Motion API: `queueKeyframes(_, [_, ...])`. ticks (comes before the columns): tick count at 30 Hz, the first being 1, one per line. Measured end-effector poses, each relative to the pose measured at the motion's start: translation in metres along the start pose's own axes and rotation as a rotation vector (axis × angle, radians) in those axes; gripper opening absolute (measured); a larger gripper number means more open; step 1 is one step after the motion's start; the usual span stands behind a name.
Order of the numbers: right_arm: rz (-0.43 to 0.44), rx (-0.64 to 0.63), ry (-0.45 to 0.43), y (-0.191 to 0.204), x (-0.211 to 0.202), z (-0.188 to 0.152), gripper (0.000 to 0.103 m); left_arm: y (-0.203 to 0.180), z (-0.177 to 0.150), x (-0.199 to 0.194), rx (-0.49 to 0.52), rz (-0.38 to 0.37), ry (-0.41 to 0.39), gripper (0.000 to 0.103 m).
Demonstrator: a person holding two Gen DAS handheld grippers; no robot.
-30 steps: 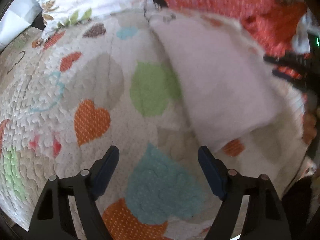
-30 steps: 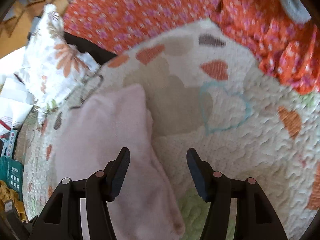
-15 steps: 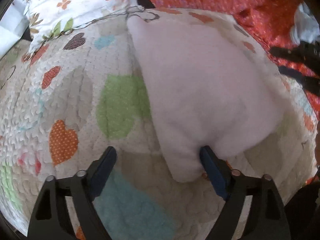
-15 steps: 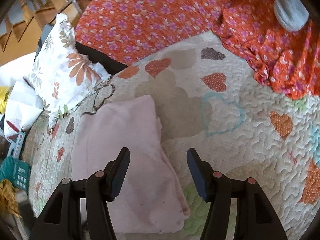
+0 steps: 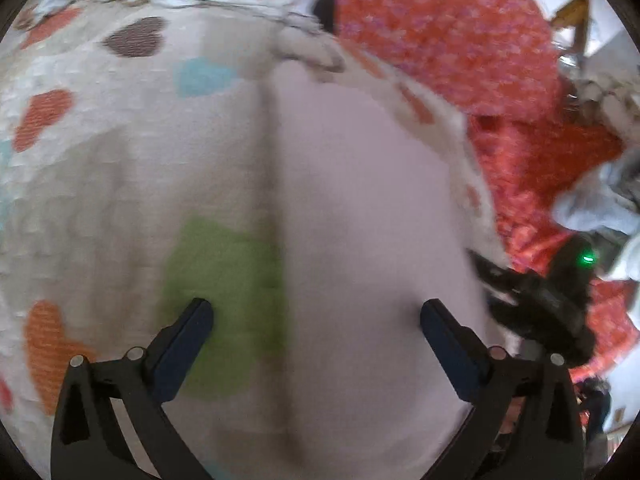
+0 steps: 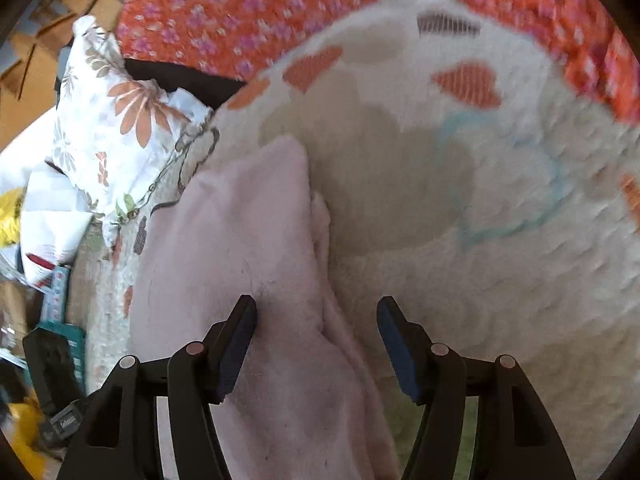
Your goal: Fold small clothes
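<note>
A pale pink folded garment [image 5: 372, 216] lies flat on a quilted bedspread [image 5: 120, 184] printed with hearts in orange, green, blue, brown and grey. The fabric looks soft and fleecy; what kind of garment it is cannot be told.

In the left wrist view, which is blurred, the left gripper [image 5: 316, 320] is spread wide with nothing between its dark blue pads. Its left pad sits over a green heart [image 5: 224, 300] on the bedspread, and its right pad sits over the pink garment, so the garment's long left edge runs up between the two fingers. At the right side of this view the right gripper [image 5: 492, 276] appears as a dark shape with a small green light, at the garment's right edge.

In the right wrist view, the right gripper [image 6: 316, 320] is also spread open and holds nothing. Its left pad touches or nearly touches the garment [image 6: 248, 240]; its right pad is over bare bedspread [image 6: 500, 260]. The garment's layered right edge runs up between the fingers.

An orange floral cloth [image 6: 248, 4] lies beyond the far edge of the bedspread. A white pillow with orange flowers [image 6: 120, 128] rests at the bedspread's far left corner, near the garment's top end.
</note>
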State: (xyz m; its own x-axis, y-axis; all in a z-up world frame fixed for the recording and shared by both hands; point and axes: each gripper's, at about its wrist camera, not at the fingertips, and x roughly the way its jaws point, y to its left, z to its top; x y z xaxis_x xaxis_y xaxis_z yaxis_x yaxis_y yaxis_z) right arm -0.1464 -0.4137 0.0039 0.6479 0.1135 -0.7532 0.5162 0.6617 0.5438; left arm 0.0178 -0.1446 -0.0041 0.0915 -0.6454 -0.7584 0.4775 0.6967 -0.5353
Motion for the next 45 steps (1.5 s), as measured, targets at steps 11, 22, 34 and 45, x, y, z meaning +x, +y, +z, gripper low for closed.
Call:
queueKeyframes(11, [0.338,0.059,0.035,0.028,-0.009,-0.013,0.031,-0.042,0.002,-0.029,0.144,0.078,-0.047,0.037])
queueKeyframes(22, [-0.096,-0.051,0.005,0.028,-0.017,-0.015,0.042,-0.038,-0.023,-0.019,0.257,0.294,0.008,0.072])
queueKeyframes(34, [-0.078,-0.455,-0.260,0.121,-0.052,-0.058,0.042,-0.018,-0.048,-0.137,0.194,0.565,-0.497,0.088])
queueKeyframes(45, [-0.181,-0.651,0.038,0.145,0.002,-0.147,0.051,-0.046,-0.095,-0.205,0.254,0.640,-0.772,0.103])
